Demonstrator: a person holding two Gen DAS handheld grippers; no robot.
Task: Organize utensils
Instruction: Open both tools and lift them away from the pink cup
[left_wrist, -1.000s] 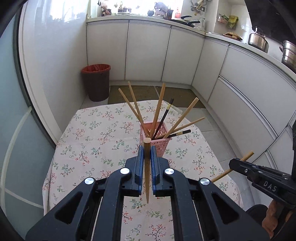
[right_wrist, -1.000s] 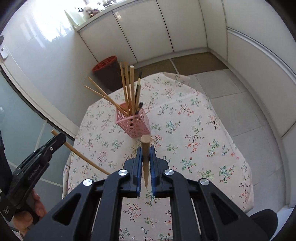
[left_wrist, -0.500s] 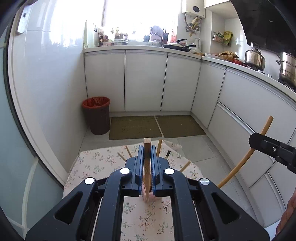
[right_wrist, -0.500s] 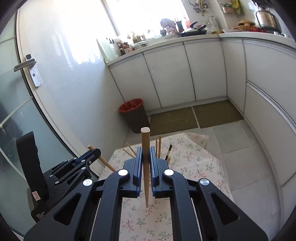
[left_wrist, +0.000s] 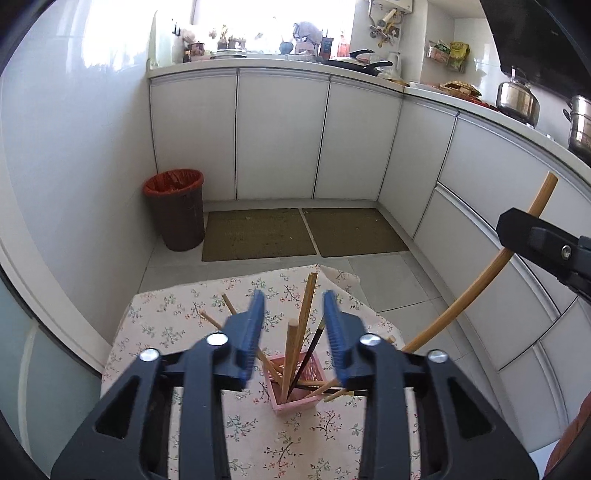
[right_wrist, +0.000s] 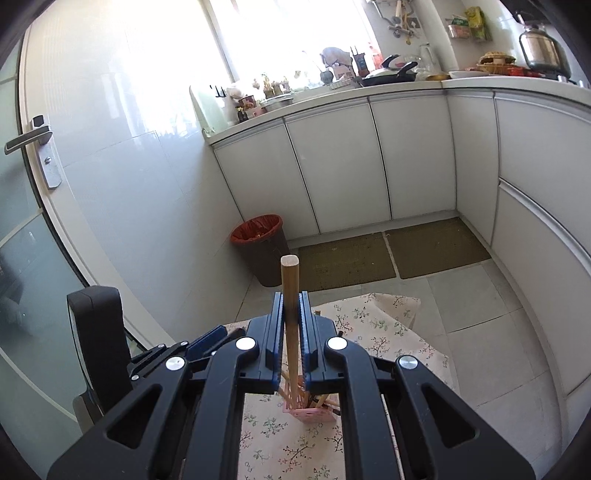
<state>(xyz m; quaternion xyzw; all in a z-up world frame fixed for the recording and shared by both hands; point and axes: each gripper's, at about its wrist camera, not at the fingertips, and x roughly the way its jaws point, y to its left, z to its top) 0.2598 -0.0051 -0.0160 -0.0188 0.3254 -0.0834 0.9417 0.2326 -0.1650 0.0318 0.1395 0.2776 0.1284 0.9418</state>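
Note:
A pink slotted basket (left_wrist: 295, 402) stands on the floral tablecloth (left_wrist: 207, 314) and holds several wooden chopsticks and a dark one. My left gripper (left_wrist: 293, 299) hovers above it, its jaws opening. A wooden chopstick (left_wrist: 291, 354) stands free between the blue pads, its lower end in the basket. At the right edge, my right gripper (left_wrist: 517, 229) carries another wooden chopstick (left_wrist: 480, 284). In the right wrist view my right gripper (right_wrist: 290, 295) is shut on that chopstick (right_wrist: 290, 273), held upright over the basket (right_wrist: 310, 411). The left gripper's fingers (right_wrist: 207, 339) show at the lower left.
A brown bin with a red liner (left_wrist: 175, 210) stands by the white cabinets (left_wrist: 280, 136). Two floor mats (left_wrist: 258, 234) lie beyond the table. A glass door with a metal handle (right_wrist: 29, 142) is at the left. Pots (left_wrist: 517, 98) sit on the counter.
My left gripper's jaws have spread and let go of their chopstick, which now stands in the pink basket. Both grippers rose over the basket; the right still grips its chopstick.

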